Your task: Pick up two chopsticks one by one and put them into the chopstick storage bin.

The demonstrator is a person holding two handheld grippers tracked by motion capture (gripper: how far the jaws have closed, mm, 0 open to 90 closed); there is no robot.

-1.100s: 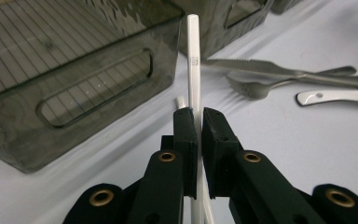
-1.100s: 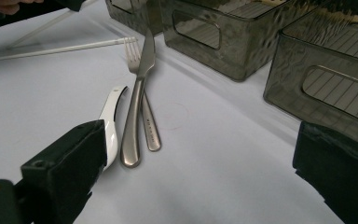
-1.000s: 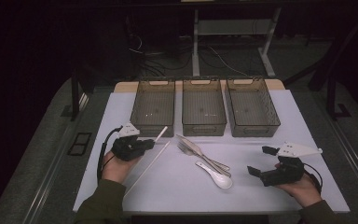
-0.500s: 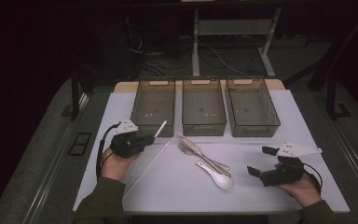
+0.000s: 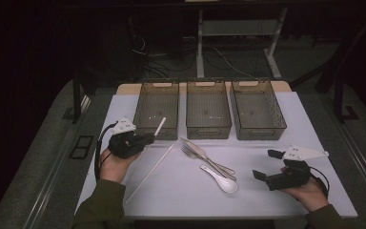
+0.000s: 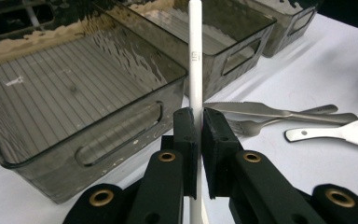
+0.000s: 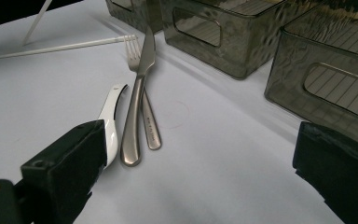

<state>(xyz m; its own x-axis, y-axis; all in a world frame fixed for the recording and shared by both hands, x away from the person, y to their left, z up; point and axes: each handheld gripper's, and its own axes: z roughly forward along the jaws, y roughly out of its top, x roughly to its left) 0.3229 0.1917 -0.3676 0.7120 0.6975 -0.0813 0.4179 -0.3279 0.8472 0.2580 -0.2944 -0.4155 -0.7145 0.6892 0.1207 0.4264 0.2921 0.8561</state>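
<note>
My left gripper is shut on a white chopstick, lifted off the table with its tip over the near rim of the left bin. A second white chopstick lies on the white mat. A metal knife, a fork and a white spoon lie together mid-table. My right gripper stands open at the right, nothing between its jaws.
Three smoked plastic bins stand in a row at the back: the left one, a middle bin and a right bin. The white mat ends at the table's near edge. Cables and table legs lie beyond the bins.
My left gripper has lifted and carried the chopstick forward and to the right, toward the left bin. The right gripper has stayed put.
</note>
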